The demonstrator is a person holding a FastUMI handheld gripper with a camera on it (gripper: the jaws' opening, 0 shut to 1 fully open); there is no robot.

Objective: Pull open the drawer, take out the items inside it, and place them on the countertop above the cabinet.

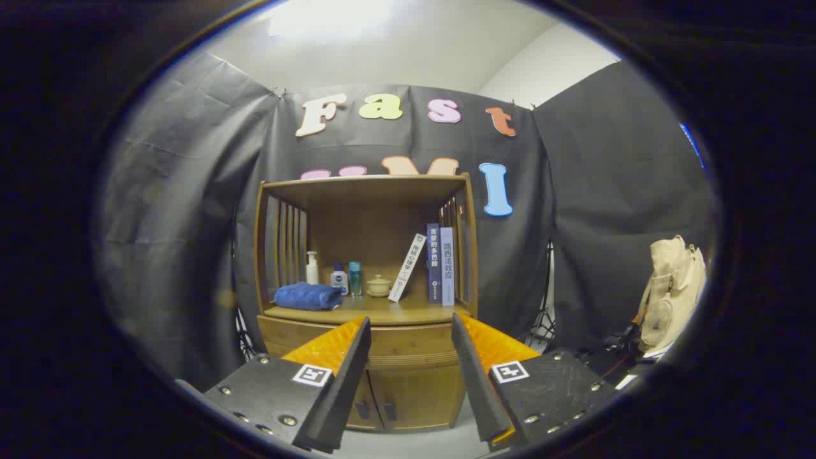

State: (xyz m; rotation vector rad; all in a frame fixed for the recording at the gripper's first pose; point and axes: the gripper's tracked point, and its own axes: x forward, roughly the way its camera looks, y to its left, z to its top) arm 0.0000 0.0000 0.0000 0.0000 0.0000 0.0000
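A wooden cabinet (366, 255) stands against the booth wall, some way beyond my fingers. Its drawer front (408, 347) sits just under the countertop (382, 312) and looks closed; most of it shows in the gap between my fingers. Below it are two small doors (414, 395). My gripper (410, 331) is open, with nothing between its fingers, and points at the drawer from a distance. The inside of the drawer is hidden.
On the countertop lie a folded blue towel (308, 296), a white pump bottle (312, 268), two small bottles (347, 279), a lidded cup (378, 285), a leaning white book (407, 268) and two upright books (440, 264). A beige bag (676, 290) sits at the right.
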